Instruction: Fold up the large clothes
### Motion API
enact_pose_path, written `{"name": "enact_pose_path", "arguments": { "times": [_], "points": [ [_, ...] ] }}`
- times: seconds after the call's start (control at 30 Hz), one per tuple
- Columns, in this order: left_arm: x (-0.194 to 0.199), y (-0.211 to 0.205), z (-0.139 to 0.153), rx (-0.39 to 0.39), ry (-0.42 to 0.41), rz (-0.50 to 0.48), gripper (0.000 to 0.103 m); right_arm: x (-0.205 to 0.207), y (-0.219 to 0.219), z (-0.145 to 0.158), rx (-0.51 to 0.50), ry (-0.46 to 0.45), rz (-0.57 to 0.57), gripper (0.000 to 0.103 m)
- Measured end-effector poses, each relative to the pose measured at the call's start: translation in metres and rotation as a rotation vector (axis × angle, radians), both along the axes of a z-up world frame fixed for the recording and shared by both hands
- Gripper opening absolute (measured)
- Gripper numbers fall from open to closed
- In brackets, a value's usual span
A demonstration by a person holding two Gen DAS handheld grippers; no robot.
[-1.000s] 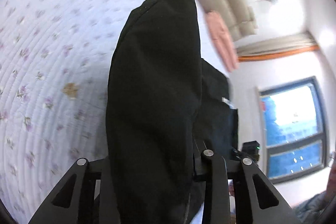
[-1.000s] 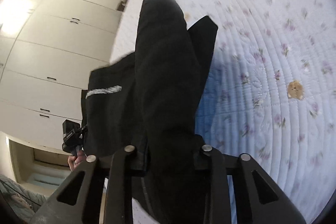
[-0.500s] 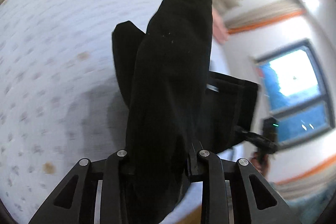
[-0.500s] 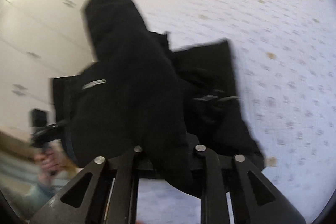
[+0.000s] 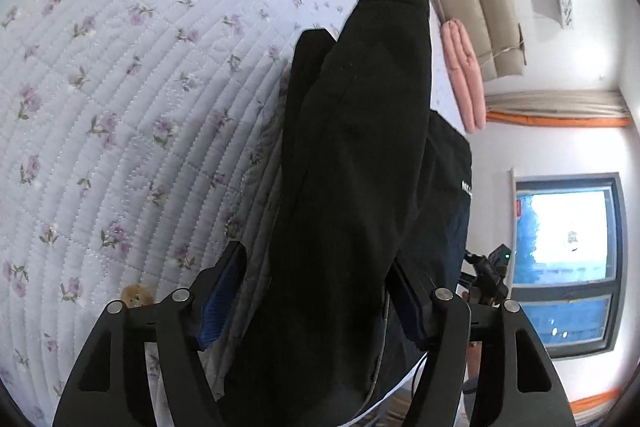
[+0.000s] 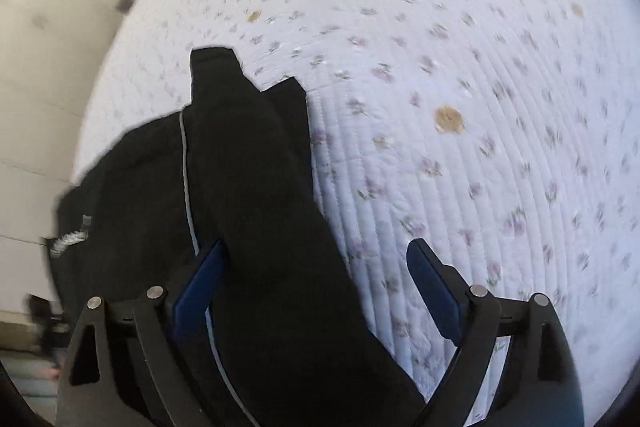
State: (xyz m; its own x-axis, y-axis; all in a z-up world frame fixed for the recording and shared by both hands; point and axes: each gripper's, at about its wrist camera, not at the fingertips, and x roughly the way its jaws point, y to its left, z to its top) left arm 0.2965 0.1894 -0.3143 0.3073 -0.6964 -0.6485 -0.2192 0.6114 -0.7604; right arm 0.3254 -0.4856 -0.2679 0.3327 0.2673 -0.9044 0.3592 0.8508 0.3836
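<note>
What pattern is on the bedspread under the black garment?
White quilted bedspread with small purple flower sprigs; clearest in the left wrist view.

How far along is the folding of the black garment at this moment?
Done: the black garment is doubled over, layers stacked on the floral quilt. In hand: the left gripper and right gripper have just been opening; the cloth lies between both pairs of jaws, and the right one's far pad is clear of it. Left: pulling both away, then any tidying or further folds.
</note>
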Motion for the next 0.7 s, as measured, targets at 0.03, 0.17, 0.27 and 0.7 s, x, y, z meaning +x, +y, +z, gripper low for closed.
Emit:
{"name": "enact_pose_path", "arguments": {
  "times": [0.03, 0.17, 0.27, 0.7],
  "points": [
    [0.007, -0.008, 0.001, 0.005, 0.0, -0.013, 0.074, -0.005, -0.01, -0.001, 0.054, -0.014, 0.011, 0.093],
    [0.017, -0.034, -0.003, -0.027, 0.023, -0.057, 0.08, -0.001, -0.025, -0.016, 0.145, -0.005, 0.141, 0.097],
    [0.035, -0.054, -0.015, 0.005, 0.064, -0.069, 0.083, 0.007, -0.026, -0.04, 0.294, -0.01, 0.229, 0.097],
    [0.032, -0.072, -0.016, -0.035, -0.015, 0.091, 0.057, 0.065, 0.004, -0.057, 0.485, -0.126, 0.424, 0.047]
  ]
}}
